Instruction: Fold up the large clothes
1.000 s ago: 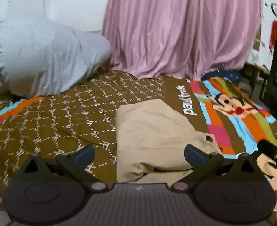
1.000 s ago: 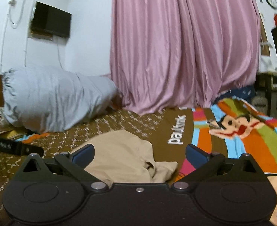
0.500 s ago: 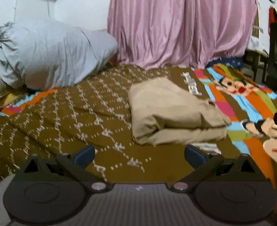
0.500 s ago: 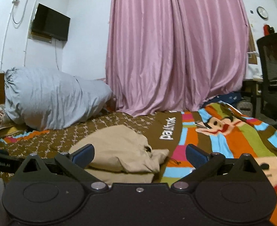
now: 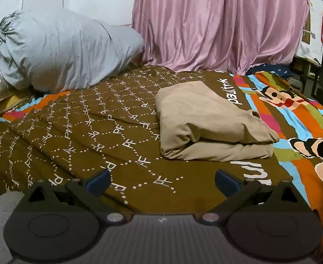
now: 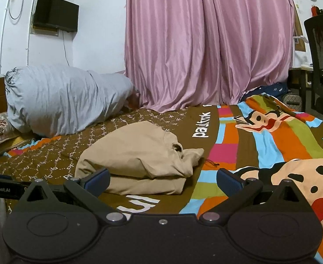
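Garment lies as a beige folded bundle on the bedspread, at one o'clock from the left gripper and eleven o'clock from the right gripper. Both tongs are spread wide, holding nothing. Tidying would likely mean tucking the loose flap at the bundle's right edge under. Its underside layers are hidden.

Both wrist views low over bed, facing curtain, sharing folded garment
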